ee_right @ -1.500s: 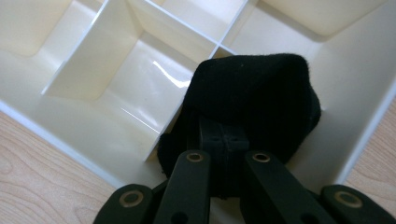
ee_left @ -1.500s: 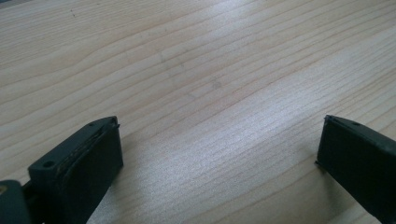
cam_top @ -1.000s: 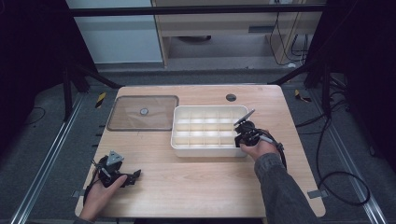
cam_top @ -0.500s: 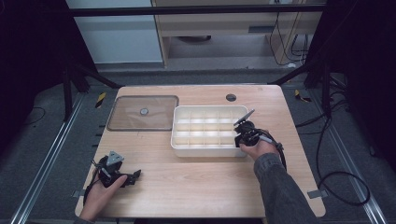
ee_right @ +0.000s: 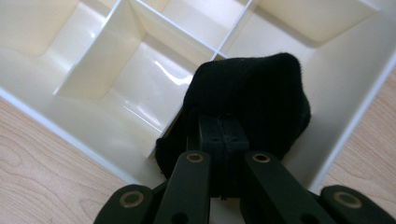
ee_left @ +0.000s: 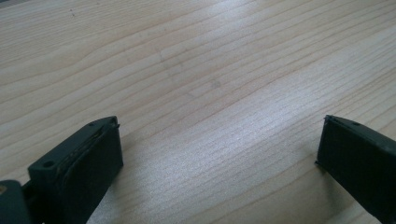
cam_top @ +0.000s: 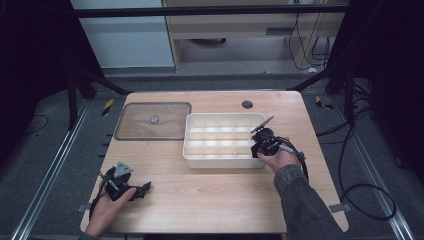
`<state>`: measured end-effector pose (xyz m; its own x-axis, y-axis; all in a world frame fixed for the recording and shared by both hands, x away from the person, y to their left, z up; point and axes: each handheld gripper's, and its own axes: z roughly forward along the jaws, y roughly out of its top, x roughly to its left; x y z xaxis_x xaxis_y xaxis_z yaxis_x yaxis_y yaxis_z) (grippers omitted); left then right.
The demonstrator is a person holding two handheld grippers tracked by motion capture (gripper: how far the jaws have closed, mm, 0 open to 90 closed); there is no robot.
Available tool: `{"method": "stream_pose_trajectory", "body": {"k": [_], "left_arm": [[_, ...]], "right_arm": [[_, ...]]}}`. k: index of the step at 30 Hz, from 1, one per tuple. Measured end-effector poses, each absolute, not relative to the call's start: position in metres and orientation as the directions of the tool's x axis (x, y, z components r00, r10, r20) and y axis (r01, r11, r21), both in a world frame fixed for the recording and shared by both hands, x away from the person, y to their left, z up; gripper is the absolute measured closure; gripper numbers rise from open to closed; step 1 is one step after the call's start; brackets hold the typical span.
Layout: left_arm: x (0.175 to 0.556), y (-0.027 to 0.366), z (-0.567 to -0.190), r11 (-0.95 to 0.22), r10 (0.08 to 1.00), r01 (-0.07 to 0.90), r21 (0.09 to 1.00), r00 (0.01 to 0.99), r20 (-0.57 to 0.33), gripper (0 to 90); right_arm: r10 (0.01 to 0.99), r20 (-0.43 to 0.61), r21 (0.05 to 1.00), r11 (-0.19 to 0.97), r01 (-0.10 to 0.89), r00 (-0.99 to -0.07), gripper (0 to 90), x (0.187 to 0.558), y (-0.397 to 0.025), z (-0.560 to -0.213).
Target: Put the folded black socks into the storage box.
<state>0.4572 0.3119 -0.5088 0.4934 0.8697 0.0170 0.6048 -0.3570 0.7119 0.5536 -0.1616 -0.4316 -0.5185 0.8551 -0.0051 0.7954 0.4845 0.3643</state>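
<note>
The right gripper (ee_right: 223, 140) is clamping a black sock (ee_right: 247, 98), its jaws pressed together on the fabric, and is holding it over the white divided tray (cam_top: 192, 150) at the tray's right end, near the front right corner compartment. In the right gripper view the sock is hanging low over the dividers, partly inside a compartment beside the tray's end wall; whether it is touching the floor of that compartment cannot be told. Compared with the frames taken a second and half a second ago, almost nothing is changing: the right hand (cam_top: 280, 159) is staying at the same spot on the tray's right end, which suggests the placing step is pausing at the point of release. The left gripper (ee_left: 219, 154) is resting with its jaws wide apart and empty, over bare wood near the front left corner of the table (cam_top: 210, 190), unchanged as well. The clear lid (cam_top: 153, 121) is lying flat to the left of the tray, toward the back left, just beside it.
</note>
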Motion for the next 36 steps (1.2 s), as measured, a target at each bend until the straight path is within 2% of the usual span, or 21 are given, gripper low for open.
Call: {"method": "stream_pose_trajectory", "body": {"k": [15, 24, 36], "left_arm": [[0.457, 0.312, -0.509, -0.357, 0.870, 0.605, 0.712, 0.493, 0.017, 0.0], [0.457, 0.312, -0.509, -0.357, 0.870, 0.605, 0.712, 0.493, 0.017, 0.0], [0.457, 0.312, -0.509, -0.357, 0.870, 0.605, 0.712, 0.494, 0.017, 0.0]], "right_arm": [[0.868, 0.012, 0.466, 0.435, 0.770, -0.497, 90.0, 0.548, -0.179, -0.404], [0.866, 0.038, 0.569, 0.391, 0.724, -0.498, 90.0, 0.544, -0.184, -0.387], [0.861, 0.048, 0.647, 0.359, 0.672, -0.506, 90.0, 0.538, -0.187, -0.366]]}}
